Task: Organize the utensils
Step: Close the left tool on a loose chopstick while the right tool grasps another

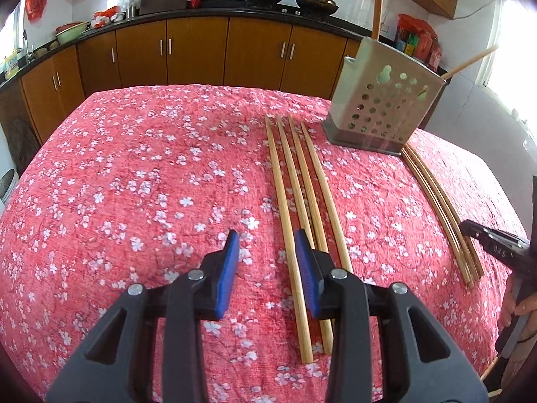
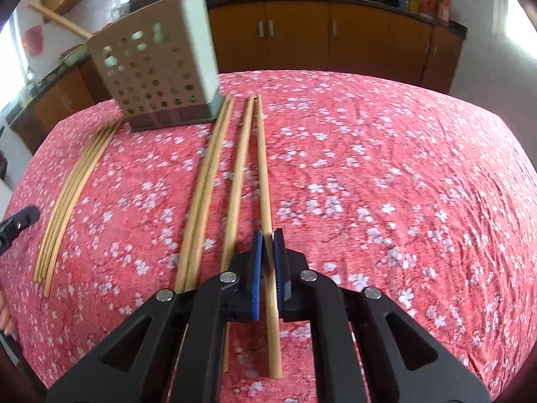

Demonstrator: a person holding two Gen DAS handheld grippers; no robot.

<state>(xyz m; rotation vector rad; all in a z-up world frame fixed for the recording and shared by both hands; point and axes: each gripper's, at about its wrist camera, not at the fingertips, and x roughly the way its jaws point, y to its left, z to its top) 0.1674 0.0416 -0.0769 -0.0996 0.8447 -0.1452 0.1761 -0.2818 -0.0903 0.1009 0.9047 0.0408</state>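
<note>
In the right wrist view, lower centre, the right gripper [image 2: 267, 235] pinches one bamboo chopstick [image 2: 262, 168] lying on the floral tablecloth [image 2: 402, 184]. It should lift level, then tip it into the perforated holder [image 2: 157, 77], upper left. The left gripper [image 1: 266, 238] hovers spread.

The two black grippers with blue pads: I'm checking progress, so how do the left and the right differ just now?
The left gripper is open around the leftmost wooden chopstick of its group, not yet pinching; the right gripper is shut on the rightmost wooden chopstick of its group. Both point toward the perforated grey utensil holder.
</note>
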